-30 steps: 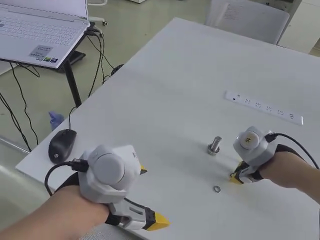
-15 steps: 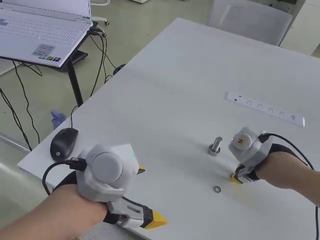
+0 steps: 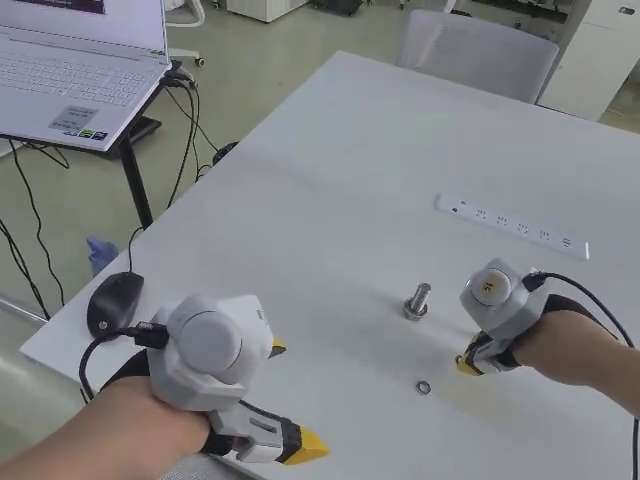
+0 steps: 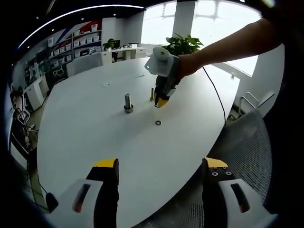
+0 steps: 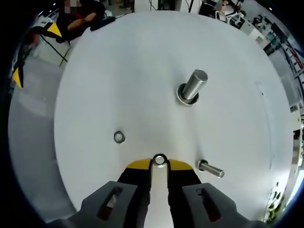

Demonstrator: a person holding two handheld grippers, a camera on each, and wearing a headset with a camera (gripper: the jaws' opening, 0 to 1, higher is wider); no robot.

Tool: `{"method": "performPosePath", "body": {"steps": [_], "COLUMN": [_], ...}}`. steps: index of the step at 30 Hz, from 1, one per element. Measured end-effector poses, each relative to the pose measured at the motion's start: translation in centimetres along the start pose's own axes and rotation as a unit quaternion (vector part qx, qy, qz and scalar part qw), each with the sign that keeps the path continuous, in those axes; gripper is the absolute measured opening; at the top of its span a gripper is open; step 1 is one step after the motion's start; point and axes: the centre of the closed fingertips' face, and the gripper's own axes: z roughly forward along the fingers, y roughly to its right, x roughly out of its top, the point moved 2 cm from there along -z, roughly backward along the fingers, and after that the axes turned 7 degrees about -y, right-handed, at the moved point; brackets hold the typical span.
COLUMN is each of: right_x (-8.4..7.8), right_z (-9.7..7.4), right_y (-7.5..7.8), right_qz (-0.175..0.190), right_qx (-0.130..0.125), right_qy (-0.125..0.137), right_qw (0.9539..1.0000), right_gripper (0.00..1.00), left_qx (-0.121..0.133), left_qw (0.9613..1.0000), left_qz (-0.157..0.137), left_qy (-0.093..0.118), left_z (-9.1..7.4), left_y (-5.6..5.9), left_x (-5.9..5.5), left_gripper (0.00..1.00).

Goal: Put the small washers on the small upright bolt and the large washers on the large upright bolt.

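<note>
My right gripper pinches a small washer near the large bolt. A loose washer lies farther from that bolt. My left gripper is spread wide.

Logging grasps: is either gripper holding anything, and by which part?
The right gripper pinches a washer by its edges at the jaw tips; the left gripper is open and empty.

White table, power strip, laptop, mouse, grey chair
</note>
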Motion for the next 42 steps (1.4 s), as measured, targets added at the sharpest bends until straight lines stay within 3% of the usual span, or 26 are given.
{"method": "performPosePath", "body": {"steps": [5,10,15,27,35,42], "right_x": [-1.4,-3.9,-5.4,-3.6,-2.5,-1.0], "right_z": [-1.6,-2.3,-2.7,-3.3,-4.8,-6.0], "right_y": [0.6,1.8,2.3,3.9,5.8,5.4], "right_qz": [0.016,0.04,0.059,0.062,0.053,0.043], "right_qx": [-0.006,-0.016,-0.019,-0.032,-0.046,-0.047], "right_qy": [0.002,-0.004,-0.007,0.007,0.011,0.02], "right_qw": [0.9998,0.9991,0.9981,0.9976,0.9975,0.9978], "right_gripper": [0.13,0.13,0.13,0.13,0.13,0.13], "left_qx": [-0.004,-0.006,-0.008,-0.009,-0.013,-0.012], "left_qw": [1.0,0.9999,1.0,1.0,0.9999,0.9999], "left_qz": [0.007,0.008,-0.002,-0.002,0.003,0.007], "left_qy": [-0.004,-0.003,0.005,0.001,-0.004,-0.003], "left_z": [0.5,0.8,1.1,1.7,1.6,1.8], "left_y": [-0.1,-0.5,-1.0,-1.1,-1.0,-1.2], "left_x": [0.1,0.2,0.5,0.5,0.4,0.8], "left_gripper": [0.72,0.74,0.84,0.92,0.91,0.89]}}
